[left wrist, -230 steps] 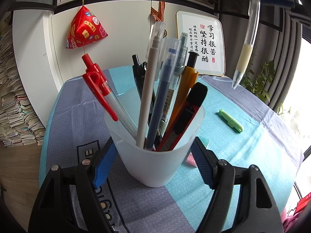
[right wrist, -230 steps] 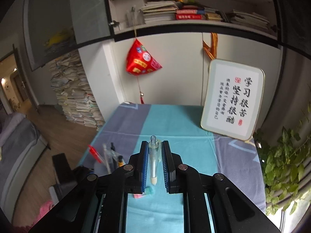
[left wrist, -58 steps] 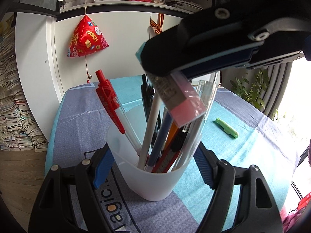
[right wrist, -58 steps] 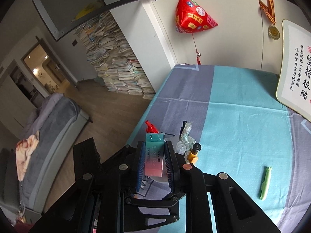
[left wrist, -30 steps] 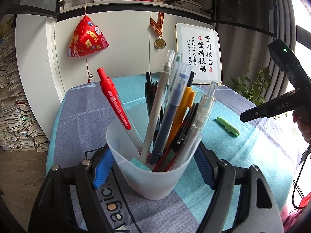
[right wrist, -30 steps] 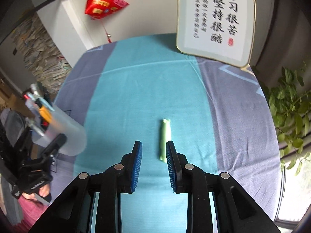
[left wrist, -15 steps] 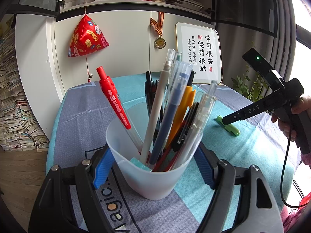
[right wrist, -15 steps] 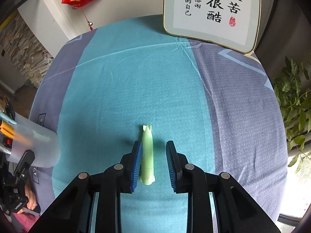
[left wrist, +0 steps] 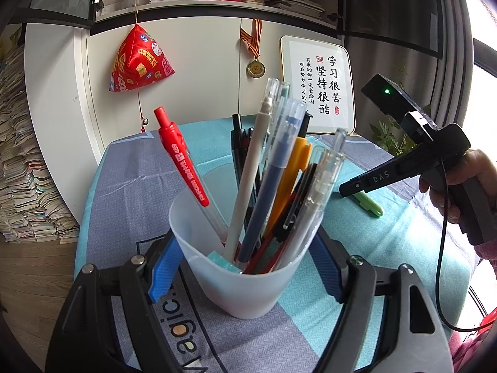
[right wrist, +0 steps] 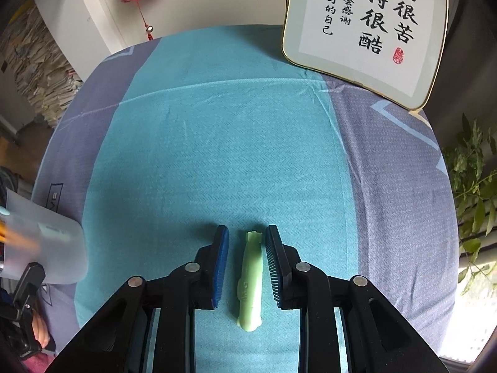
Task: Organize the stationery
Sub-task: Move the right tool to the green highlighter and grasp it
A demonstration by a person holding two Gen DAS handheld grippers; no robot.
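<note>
Nearest the left wrist camera, the left gripper point(left wrist: 245, 267) is clamped on the translucent white cup point(left wrist: 245, 283), its 2 blue pads pressed against the cup's sides; the cup stands on the cloth-covered table point(right wrist: 236, 143) and is crowded with pens, among them a red pen point(left wrist: 181, 161) leaning left and an orange pen point(left wrist: 290, 180). In the right wrist view the right gripper point(right wrist: 247, 264) points steeply down at the table with its jaws straddling the small green cutter point(right wrist: 250, 279), which lies flat on the teal stripe of the cloth. Its jaws have just been closing with the cutter between them, yet a gap shows on the left side and the right pad looks at most just beside the plastic, though the angle makes contact on that side hard to judge, so the fingers are still apart and grip nothing. The step in hand is picking up the last loose item seen on the table. The next move calls for finishing the squeeze across the cutter's narrow body, lifting it clear, and carrying it left to the cup. Farther back a framed calligraphy board point(right wrist: 366, 28) leans at the table's far edge.
</note>
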